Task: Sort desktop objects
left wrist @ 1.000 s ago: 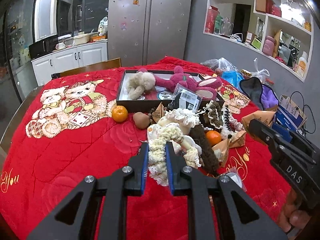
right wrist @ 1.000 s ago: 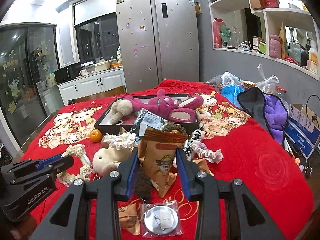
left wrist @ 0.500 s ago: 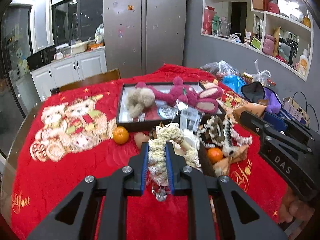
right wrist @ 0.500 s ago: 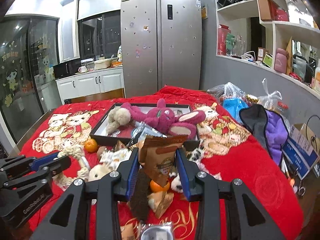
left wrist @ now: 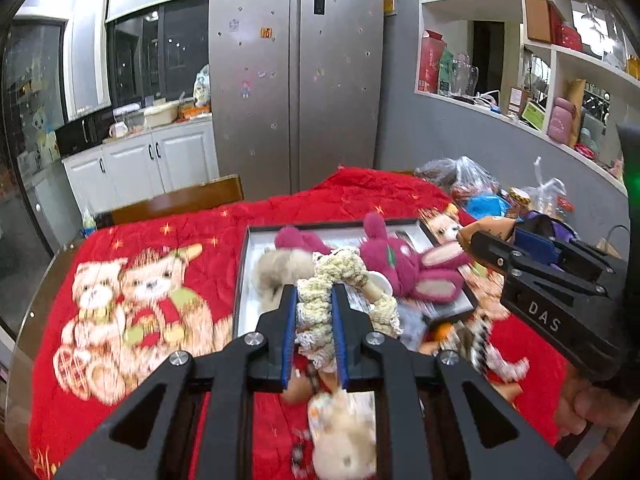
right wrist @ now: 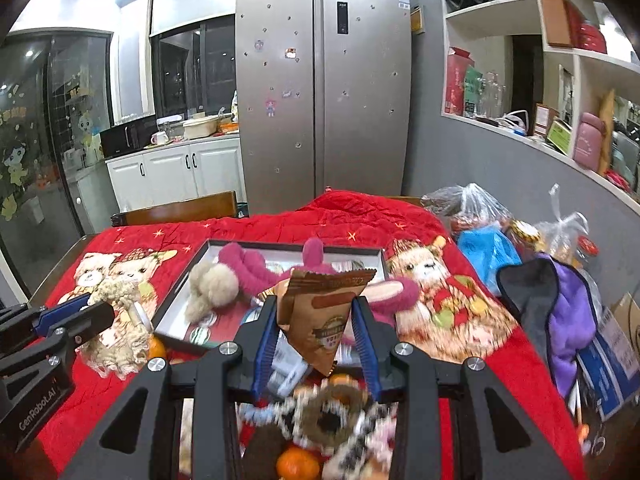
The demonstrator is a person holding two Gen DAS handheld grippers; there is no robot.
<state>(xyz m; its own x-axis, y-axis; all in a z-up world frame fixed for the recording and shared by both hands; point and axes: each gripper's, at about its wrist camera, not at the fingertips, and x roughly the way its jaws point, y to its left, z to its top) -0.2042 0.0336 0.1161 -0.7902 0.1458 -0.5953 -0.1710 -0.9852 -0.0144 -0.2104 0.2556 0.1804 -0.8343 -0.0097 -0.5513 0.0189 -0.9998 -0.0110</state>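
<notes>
My left gripper (left wrist: 314, 320) is clenched on the cream rope toy (left wrist: 320, 304); my right gripper (right wrist: 316, 340) grasps the brown snack packet (right wrist: 324, 312). The open tray (right wrist: 180, 280) lies directly ahead and below both; the left gripper appears nearer its near edge.

The right gripper (right wrist: 316, 340) clamps a brown snack packet (right wrist: 322, 316) above the red blanket (right wrist: 472, 344). Beyond it, toward the table's far edge, a black tray (right wrist: 176, 336) holds a pink plush (right wrist: 256, 268).
</notes>
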